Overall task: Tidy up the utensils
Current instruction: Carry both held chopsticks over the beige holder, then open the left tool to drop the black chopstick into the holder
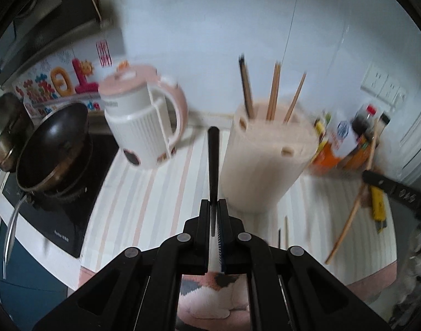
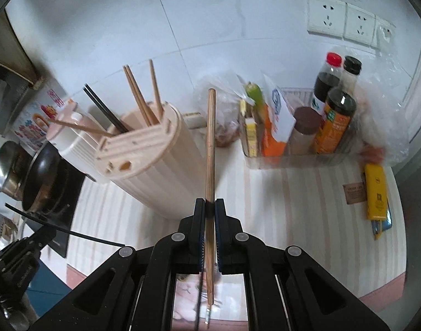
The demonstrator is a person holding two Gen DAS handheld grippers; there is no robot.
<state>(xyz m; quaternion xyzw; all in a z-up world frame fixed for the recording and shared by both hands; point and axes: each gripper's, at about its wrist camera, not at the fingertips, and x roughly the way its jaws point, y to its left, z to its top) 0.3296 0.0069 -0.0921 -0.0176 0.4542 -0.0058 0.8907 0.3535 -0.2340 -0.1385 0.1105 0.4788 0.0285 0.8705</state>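
Between right tool (image 2: 209, 209) fingers: striped wooden chopstick (image 2: 210, 143); left tool (image 1: 213, 207) pinches glossy black chopstick (image 1: 213, 160).

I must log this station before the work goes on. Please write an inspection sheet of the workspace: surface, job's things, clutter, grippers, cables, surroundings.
Surface: striped countertop, bare in the middle.
Job's things: beige utensil holder upright, several wooden and black chopsticks standing in it.
Clutter: clear tray of sauce bottles by the wall; yellow packet lying flat; white-and-pink kettle.
Grippers: left gripper shut on a black chopstick; right gripper shut on a wooden chopstick.
Cables: nothing seen.
Surroundings: tiled wall with wall sockets; dark wok on a cooktop.
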